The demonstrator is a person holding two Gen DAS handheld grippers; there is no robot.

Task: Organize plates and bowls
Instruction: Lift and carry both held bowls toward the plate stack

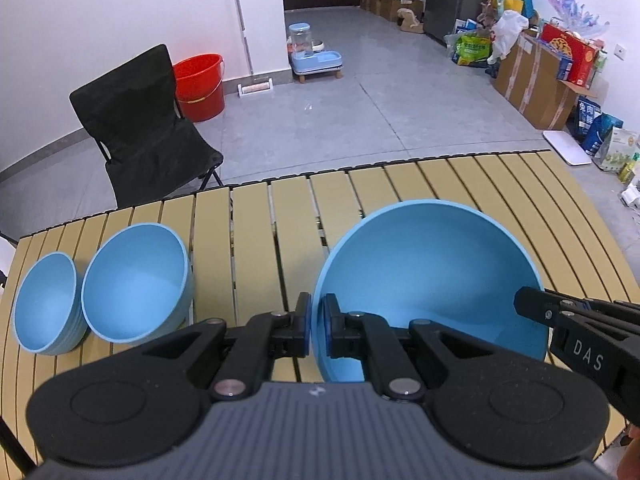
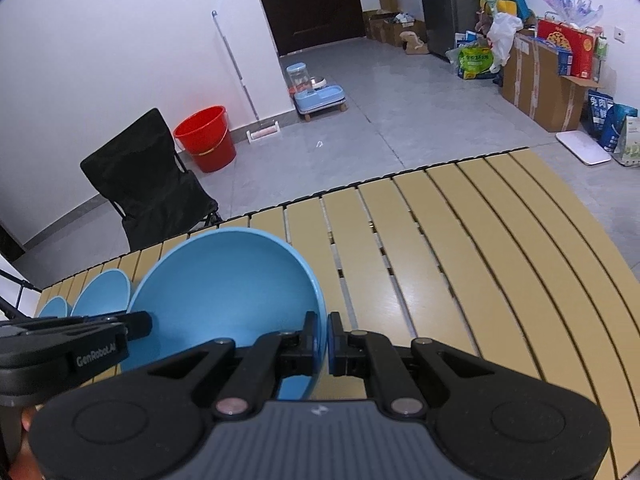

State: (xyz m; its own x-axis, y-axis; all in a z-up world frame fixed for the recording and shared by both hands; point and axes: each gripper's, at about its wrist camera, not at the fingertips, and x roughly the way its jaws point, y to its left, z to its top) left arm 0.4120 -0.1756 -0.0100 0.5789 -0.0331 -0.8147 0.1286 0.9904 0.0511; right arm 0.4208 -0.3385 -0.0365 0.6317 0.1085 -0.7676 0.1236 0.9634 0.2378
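Note:
A large blue bowl (image 1: pixel 428 276) hangs tilted above the slatted table (image 1: pixel 256 240), held by both grippers. My left gripper (image 1: pixel 316 324) is shut on the bowl's left rim. My right gripper (image 2: pixel 323 336) is shut on its right rim, and its black fingers (image 1: pixel 536 304) show at the right edge of the left wrist view. The same large blue bowl (image 2: pixel 224 284) fills the lower left of the right wrist view, where the left gripper's fingers (image 2: pixel 136 324) pinch its far rim. A medium blue bowl (image 1: pixel 136 280) and a stack of small blue bowls (image 1: pixel 44 304) stand at the table's left end.
A black folding chair (image 1: pixel 136 128) stands beyond the table's far left edge, with a red bucket (image 1: pixel 200 84) behind it. Cardboard boxes and bags (image 1: pixel 536 76) line the right wall. The yellow slats (image 2: pixel 460 256) run bare to the right of the held bowl.

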